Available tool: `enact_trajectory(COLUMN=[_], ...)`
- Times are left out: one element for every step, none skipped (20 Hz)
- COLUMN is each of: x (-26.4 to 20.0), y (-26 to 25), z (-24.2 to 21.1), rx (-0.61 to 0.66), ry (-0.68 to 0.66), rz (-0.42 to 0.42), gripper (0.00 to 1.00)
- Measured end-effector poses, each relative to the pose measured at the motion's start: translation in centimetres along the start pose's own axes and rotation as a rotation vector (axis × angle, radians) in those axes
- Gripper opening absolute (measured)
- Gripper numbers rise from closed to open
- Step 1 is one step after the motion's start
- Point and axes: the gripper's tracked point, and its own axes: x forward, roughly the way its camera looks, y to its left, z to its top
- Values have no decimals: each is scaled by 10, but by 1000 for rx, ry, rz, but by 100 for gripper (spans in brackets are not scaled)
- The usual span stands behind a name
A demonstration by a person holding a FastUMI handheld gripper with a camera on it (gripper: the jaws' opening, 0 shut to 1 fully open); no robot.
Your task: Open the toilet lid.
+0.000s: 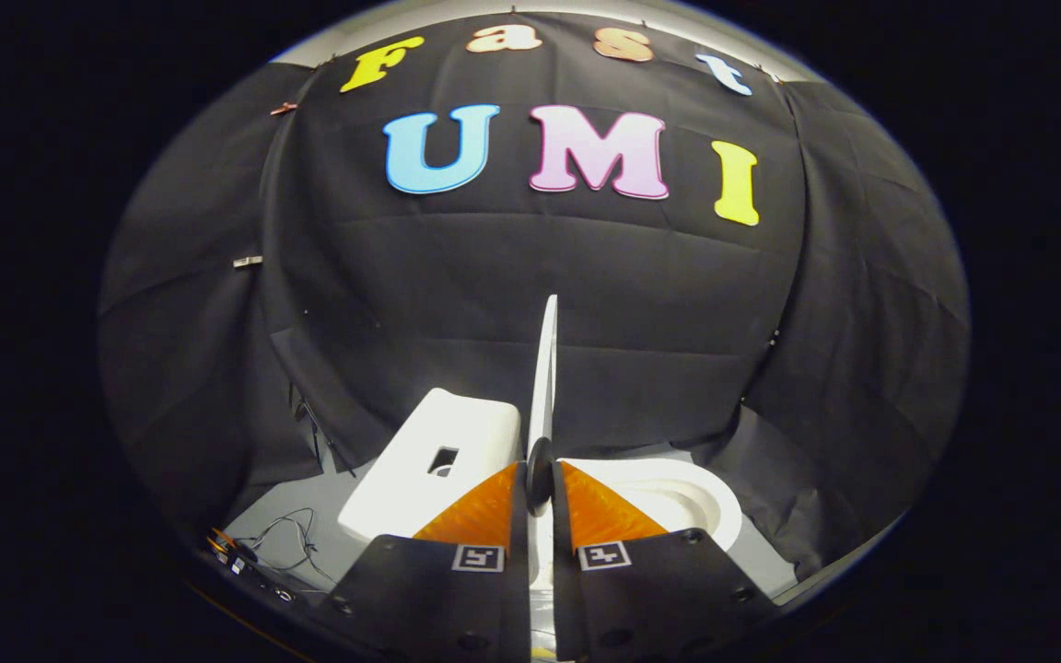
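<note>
A: What is seen, taken from left to right?

B: Loose cables [284,543] are seen on the grey floor [328,516] at the far left. Next the toilet tank [434,460] is found, with a dark opening in its top. Then the toilet lid [544,368] is met, seen edge-on and raised nearly upright, rising from between the fingers toward the black cloth wall [659,304]. To its right the open bowl [678,502] with its pale rim is shown.

A: How is the gripper [540,488] set?

B: The fingers are drawn narrow and are closed on the lid's thin edge, one pad on each face, so the lid is held between them.

A: How far along is the task judged to be?

B: The lid is judged to be almost fully open. Only the last lean toward the tank seems to be left.

A: How is this step best done?

B: The lid should be carried along its hinge arc, not pushed straight. The grip should be kept light enough that the edge can turn a little between the pads as the angle changes. The lid should be eased past upright until it is rested against the tank, and only then should it be let go, so that it is not dropped back onto the bowl.
</note>
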Motion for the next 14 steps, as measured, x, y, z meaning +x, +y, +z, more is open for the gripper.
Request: enact_trajectory(x=[0, 1, 1, 2, 3, 3, 4, 4, 5, 5, 7, 7, 6, 4], y=[12, 24, 34, 45, 57, 67, 74, 78, 77, 80, 84, 84, 78, 74], z=[-3, -5, -8, -11, -14, -18, -21, -21, -21, -21, -22, -22, -23, -21], rx=[-14, -28, -40, -51, -58, -69, -86, -110, -138, -159, -181, -202, -223, -227], ry=[-5, -8, -9, -6, -4, 1, 0, -8, -19, -29, -41, -48, -59, -72], rz=[7, 11, 16, 21, 30, 35, 29, 13, -13, -26, -36, -51, -78, -99], gripper=[16, 16, 17, 17, 18, 18, 18, 18, 18, 18, 18, 18, 18, 18])
